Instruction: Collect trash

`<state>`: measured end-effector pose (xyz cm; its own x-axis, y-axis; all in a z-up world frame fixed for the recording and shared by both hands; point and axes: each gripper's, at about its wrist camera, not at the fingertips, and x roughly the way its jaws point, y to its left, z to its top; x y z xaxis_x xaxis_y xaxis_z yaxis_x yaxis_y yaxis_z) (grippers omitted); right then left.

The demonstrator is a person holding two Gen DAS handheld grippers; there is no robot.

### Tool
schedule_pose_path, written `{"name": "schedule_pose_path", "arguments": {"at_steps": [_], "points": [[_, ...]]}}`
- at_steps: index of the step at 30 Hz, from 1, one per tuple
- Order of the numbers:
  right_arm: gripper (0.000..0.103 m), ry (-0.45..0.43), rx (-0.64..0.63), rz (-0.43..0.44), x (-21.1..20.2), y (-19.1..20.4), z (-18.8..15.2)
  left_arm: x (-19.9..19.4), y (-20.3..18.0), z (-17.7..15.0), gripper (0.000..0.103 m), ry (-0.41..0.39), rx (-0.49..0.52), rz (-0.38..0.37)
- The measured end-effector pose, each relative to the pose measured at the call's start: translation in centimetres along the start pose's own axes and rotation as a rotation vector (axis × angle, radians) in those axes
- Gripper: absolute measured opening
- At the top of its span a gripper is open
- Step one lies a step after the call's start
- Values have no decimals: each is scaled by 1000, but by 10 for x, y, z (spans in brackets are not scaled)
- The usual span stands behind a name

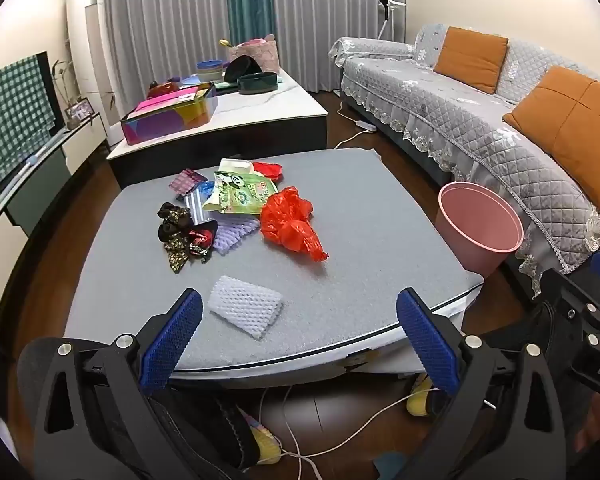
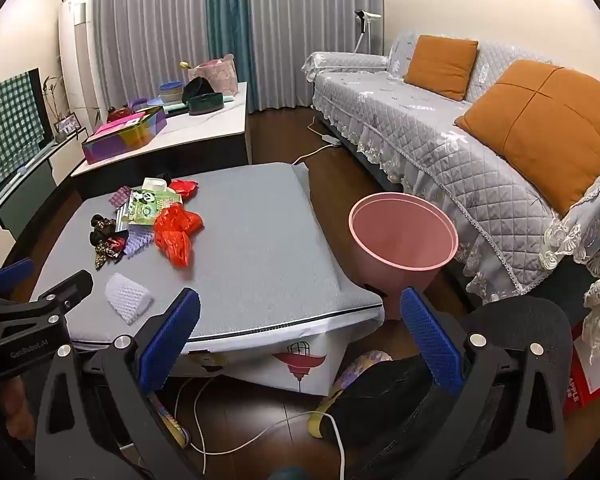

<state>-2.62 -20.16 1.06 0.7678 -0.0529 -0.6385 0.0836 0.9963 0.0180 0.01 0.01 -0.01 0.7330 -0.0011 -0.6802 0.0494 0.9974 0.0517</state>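
Left hand-held gripper [image 1: 298, 334] and right hand-held gripper [image 2: 300, 334], both spread wide and empty, above the grey counter [image 1: 360, 240]. White foam net [image 1: 245, 311] nearest; crumpled red bag [image 1: 292, 222] among wrappers beyond. Only the right view shows the pink bin's [image 2: 403, 236] empty interior.

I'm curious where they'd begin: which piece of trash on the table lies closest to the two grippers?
The white foam net, alone near the table's front edge, just ahead of the open left gripper. The rest, such as the red bag, is piled farther back.
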Motion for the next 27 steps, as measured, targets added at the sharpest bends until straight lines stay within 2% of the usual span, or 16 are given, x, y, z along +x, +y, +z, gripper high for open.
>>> {"name": "schedule_pose_path", "arguments": {"at_steps": [27], "points": [[98, 3, -8, -6, 2, 3, -2, 0, 0, 0, 95, -2, -4, -4]]}}
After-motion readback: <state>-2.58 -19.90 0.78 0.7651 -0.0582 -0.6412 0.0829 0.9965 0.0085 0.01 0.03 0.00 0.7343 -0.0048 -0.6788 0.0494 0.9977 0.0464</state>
